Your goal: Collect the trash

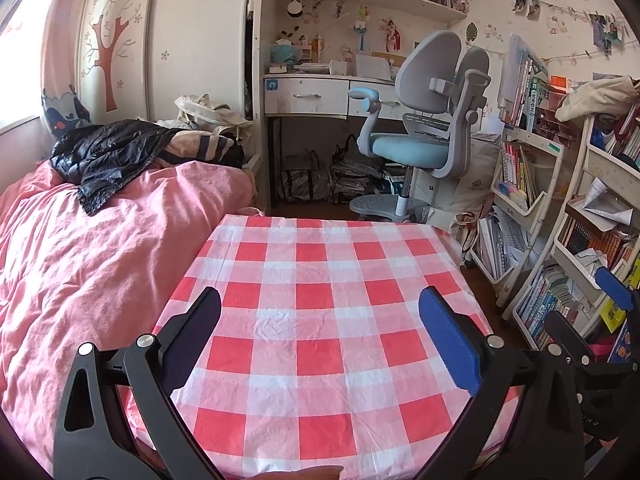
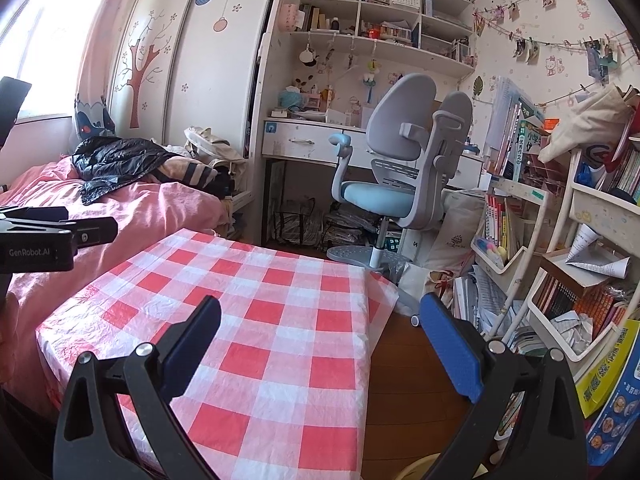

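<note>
1. Left wrist view: the left hand-held gripper [image 1: 320, 320] hangs over a counter [image 1: 320, 264] draped in a red-and-white checked cloth, its jaws spread wide and holding nothing

2. Right wrist view: the right hand-held gripper [image 2: 320, 328] sits above the counter's right edge, jaws likewise wide apart and empty, one finger over the cloth and the other over the wooden floor [image 2: 408, 368]

3. The left hand-held gripper's black body shows at the left edge of the right wrist view, over the pink bed [image 2: 160, 208]

4. No trash can be made out on the checked cloth in either view; crumpled paper [image 2: 572, 326] lies in a low bin of the white book rack [image 2: 516, 264] to the right of the counter

5. A black jacket [image 1: 108, 152] lies on the bed's pink quilt, left of the counter

6. A grey-and-blue desk chair [image 1: 424, 128] stands beyond the counter, in front of a white desk [image 1: 308, 96] under crowded shelves
</note>
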`<state>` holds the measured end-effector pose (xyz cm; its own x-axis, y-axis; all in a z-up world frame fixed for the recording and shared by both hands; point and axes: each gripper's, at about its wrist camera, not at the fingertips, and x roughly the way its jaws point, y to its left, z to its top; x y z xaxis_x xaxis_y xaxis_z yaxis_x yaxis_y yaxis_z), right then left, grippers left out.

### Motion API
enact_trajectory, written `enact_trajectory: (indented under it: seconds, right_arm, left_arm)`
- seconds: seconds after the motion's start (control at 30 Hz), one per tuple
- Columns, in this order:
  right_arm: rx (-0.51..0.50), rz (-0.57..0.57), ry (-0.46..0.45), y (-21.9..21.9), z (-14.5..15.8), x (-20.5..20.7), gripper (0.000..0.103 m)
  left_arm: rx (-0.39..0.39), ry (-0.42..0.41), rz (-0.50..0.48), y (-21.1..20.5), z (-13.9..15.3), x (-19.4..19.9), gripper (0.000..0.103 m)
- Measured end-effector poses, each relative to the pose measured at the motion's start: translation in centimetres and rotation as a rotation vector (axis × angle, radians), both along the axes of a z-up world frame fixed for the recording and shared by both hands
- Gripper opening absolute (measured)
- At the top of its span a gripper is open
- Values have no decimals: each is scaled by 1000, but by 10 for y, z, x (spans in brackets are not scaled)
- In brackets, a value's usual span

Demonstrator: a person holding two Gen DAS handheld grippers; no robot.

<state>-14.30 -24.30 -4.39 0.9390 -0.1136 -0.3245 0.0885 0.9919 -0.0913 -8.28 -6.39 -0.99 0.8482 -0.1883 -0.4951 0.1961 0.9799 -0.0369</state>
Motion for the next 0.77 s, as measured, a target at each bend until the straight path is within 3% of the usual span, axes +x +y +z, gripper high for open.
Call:
enact_trajectory:
  seconds: [0.17, 0.3, 0.37, 0.5, 0.63, 0.77]
  right_arm:
    - [-17, 20, 28, 3, -3, 5, 95]
    - [-29, 58, 81, 7, -7, 12, 95]
    - [1, 99, 134, 6, -13, 23, 95]
    - [91, 136, 236, -4, -32, 67, 95]
    - [81, 141, 367, 1, -60, 121, 95]
    - [87, 134, 463, 3, -89, 166, 95]
  left_arm:
    - [-82, 0, -35, 10, 0, 1, 96]
    - [-31, -26, -2, 11, -1, 2, 96]
    - [-6, 3, 3, 12, -4, 13, 96]
    - [8, 87, 12, 22, -9, 49, 96]
    - [7, 164, 61, 39, -20, 90, 96]
    - [56, 215, 120, 50, -38, 121, 96]
